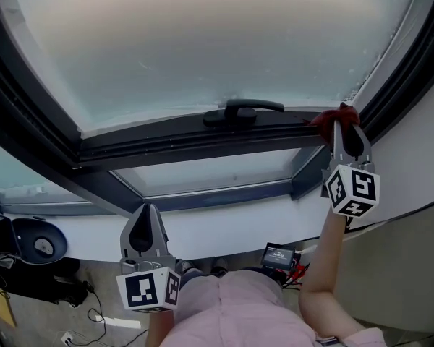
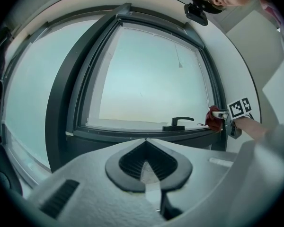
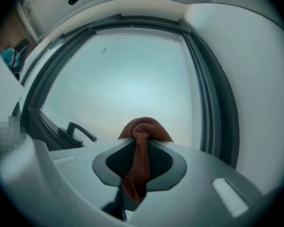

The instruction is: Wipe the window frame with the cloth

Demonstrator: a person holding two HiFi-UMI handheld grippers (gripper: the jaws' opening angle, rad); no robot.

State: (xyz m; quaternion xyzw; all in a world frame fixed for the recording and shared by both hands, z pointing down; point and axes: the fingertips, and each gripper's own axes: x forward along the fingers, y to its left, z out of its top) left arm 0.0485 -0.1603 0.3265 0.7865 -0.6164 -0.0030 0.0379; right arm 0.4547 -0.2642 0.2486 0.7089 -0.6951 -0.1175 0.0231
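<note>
Right gripper (image 3: 143, 137): jaws clamped on the cloth; it is raised to the right of the window handle (image 1: 244, 111), tips pointing at the frame.
Cloth (image 3: 145, 126): red-brown, bunched into a knot-like wad that pokes out past the jaw tips, with a tail trailing back between the pads. In the head view it sits just right of the handle and looks pressed against the frame.
Window frame (image 1: 166, 132): dark grey. Its bottom rail carries the handle; the corner where that rail meets the right upright lies just right of the handle, at the cloth.
Handle: black lever, lying level along the rail and pointing right.
Glass (image 1: 202, 42): pale and frosted-looking, above the handle; a second, lower pane shows below it.
Sill (image 1: 231, 223): white band below the handle, under the lower pane.
Left gripper (image 1: 146, 215): below and left of the handle, in front of the sill, well apart from the cloth; jaws closed together with nothing between them.
Forearm (image 1: 324, 266): bare, reaching up from below the handle's right side to the right gripper.
Shirt (image 1: 231, 313): pink, farthest below the handle, at the bottom edge.
Small black device (image 1: 278, 255): below the handle, just under the sill.
</note>
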